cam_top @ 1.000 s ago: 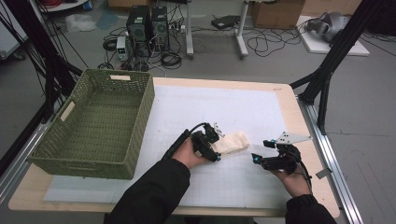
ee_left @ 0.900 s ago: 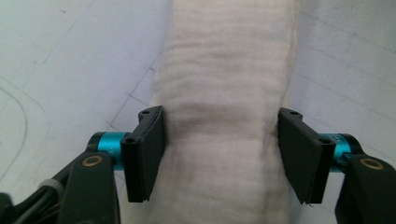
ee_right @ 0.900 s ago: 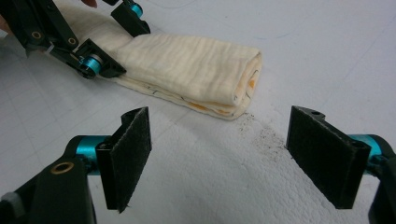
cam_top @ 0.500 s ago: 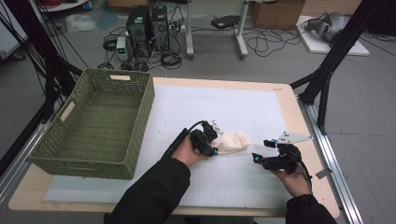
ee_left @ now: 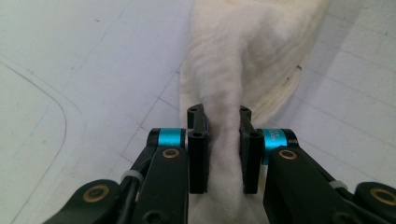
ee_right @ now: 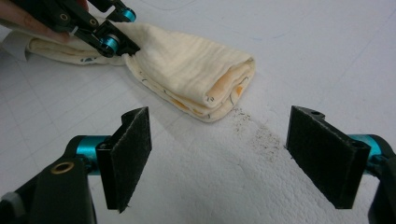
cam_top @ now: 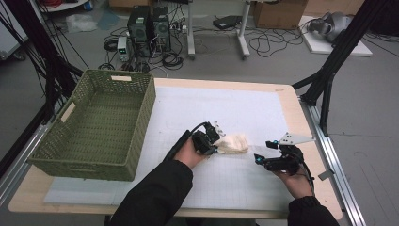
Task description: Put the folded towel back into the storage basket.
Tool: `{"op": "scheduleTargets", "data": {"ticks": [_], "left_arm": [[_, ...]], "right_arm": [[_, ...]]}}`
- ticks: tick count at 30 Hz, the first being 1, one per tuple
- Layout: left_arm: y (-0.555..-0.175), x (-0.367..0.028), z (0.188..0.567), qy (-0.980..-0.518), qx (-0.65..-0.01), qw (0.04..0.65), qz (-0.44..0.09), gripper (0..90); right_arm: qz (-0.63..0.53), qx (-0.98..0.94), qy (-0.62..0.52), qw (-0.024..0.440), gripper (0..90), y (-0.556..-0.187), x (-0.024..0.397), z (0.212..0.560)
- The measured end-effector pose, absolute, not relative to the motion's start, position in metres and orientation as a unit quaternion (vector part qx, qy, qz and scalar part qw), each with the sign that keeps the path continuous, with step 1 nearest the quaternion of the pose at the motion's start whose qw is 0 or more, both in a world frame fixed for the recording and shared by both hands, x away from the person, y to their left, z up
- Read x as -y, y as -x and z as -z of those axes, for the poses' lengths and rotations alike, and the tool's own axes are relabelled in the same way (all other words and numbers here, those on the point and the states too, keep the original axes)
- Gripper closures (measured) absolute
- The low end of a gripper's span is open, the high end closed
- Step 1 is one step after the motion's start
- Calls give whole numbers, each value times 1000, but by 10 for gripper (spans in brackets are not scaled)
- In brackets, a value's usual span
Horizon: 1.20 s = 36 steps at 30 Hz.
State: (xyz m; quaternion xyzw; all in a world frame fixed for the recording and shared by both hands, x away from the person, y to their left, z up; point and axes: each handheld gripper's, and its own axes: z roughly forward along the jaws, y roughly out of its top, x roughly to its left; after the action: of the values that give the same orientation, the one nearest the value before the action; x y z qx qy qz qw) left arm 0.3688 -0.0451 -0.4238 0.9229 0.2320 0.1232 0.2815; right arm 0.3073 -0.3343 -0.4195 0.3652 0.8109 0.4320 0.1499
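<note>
A folded cream cloth (cam_top: 235, 142) with faint orange print lies on the white mat near the table's middle. My left gripper (cam_top: 216, 145) is at its left end, and its jaws have just been closing. In the left gripper view the pads pinch a raised fold of the cloth (ee_left: 243, 60) between them, at the left gripper (ee_left: 223, 135). My right gripper (cam_top: 258, 159) rests a little to the right of the cloth and points at it. In the right gripper view it (ee_right: 219, 154) stands open, with bare mat between its pads and the cloth (ee_right: 187, 70) just beyond.
A green woven basket (cam_top: 141, 117) stands empty at the table's left. The white gridded mat (cam_top: 226, 103) covers most of the tabletop. Dark specks (ee_right: 261, 135) mark the mat near the cloth's right end. Computers and cables sit on the floor beyond the table.
The left gripper's jaws have closed onto the cloth's left end. Neither hand has shifted, and the right gripper stays open.
</note>
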Motion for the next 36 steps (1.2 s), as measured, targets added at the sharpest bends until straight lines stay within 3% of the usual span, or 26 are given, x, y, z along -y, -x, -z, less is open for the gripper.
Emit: {"op": "scheduleTargets", "data": {"ticks": [9,24,25,29,32,36], "left_arm": [[-371,40,420,-915,-260,291,-101,800],[-365,40,418,-924,-235,287,-91,796],[-366,40,419,-926,-235,287,-72,774],[-365,41,420,-930,-227,286,-36,501],[-360,44,422,-933,-217,280,-62,493],[-354,45,424,-932,-205,283,-91,551]], "right_arm": [[-434,-810,-363,153,211,-307,335,420],[-439,-808,-363,152,210,-306,336,418],[-440,-807,-363,151,210,-306,336,419],[-440,-808,-363,151,210,-306,335,418],[-439,-808,-362,151,211,-306,335,419],[-441,-808,-360,152,210,-306,335,418]]}}
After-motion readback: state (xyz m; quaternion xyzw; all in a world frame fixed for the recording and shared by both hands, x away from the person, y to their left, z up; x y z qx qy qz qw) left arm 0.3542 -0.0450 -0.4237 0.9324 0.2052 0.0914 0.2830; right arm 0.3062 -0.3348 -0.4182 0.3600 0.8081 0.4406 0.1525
